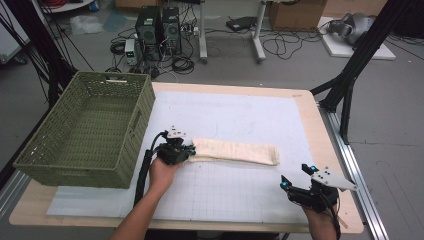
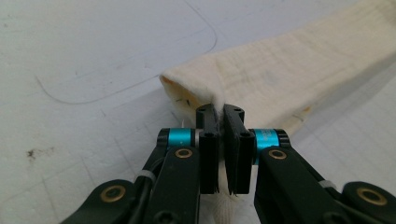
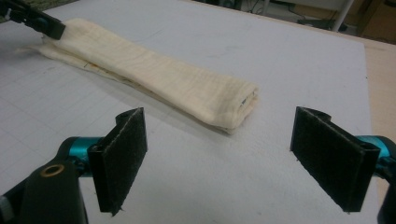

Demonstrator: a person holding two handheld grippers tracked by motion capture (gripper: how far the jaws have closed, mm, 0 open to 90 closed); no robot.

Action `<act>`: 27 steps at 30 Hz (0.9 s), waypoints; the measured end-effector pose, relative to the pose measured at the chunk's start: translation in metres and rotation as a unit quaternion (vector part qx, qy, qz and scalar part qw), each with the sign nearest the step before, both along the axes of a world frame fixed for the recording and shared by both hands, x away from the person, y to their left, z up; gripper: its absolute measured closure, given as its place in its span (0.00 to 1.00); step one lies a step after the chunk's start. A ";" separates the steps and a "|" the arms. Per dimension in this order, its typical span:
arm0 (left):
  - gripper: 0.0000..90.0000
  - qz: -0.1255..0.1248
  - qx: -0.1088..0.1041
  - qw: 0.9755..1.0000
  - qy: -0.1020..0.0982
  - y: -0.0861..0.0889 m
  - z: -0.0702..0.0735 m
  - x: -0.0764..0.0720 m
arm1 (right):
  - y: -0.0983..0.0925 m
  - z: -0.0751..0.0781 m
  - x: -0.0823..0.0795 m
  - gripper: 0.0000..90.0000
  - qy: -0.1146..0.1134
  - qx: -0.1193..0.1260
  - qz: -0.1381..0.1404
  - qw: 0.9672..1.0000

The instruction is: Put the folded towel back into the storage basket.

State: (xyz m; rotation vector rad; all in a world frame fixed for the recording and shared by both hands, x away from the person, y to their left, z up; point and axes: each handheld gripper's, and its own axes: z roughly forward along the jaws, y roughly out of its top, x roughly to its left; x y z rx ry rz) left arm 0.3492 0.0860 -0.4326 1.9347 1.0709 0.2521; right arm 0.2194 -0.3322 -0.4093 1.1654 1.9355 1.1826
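One long, soft, folded cloth

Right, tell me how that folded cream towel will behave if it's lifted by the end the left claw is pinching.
The folded towel is soft layered cloth, so it will probably sag and trail from the left claw rather than stay straight. The folds look loose at the far end, so they may open. It looks light, and the claw, shut on one edge, should hold it. The right claw stands open, free to support the other end.

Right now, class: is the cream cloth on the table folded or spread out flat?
Folded. The cream cloth lies as a long narrow strip, with stacked layers showing at its near end; the left tool pinches its other end.
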 end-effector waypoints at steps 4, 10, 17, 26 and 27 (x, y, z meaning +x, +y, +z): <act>0.92 -0.005 -0.023 1.000 0.017 0.003 0.003 -0.004 | 0.001 0.000 0.000 0.19 0.003 -0.002 0.001 1.000; 0.74 0.006 0.039 0.999 0.016 -0.009 -0.002 -0.005 | 0.002 0.000 0.000 0.19 0.004 -0.003 0.003 1.000; 0.53 0.021 0.098 0.995 -0.001 -0.023 -0.008 -0.009 | 0.000 -0.001 0.001 0.19 0.002 0.000 0.001 1.000; 0.89 0.021 0.079 0.996 -0.021 -0.028 -0.013 -0.015 | 0.001 -0.001 0.002 0.19 0.005 -0.002 0.002 1.000; 0.91 0.022 0.070 0.997 -0.015 -0.026 -0.013 -0.014 | 0.001 -0.001 0.002 0.19 0.005 -0.002 0.002 1.000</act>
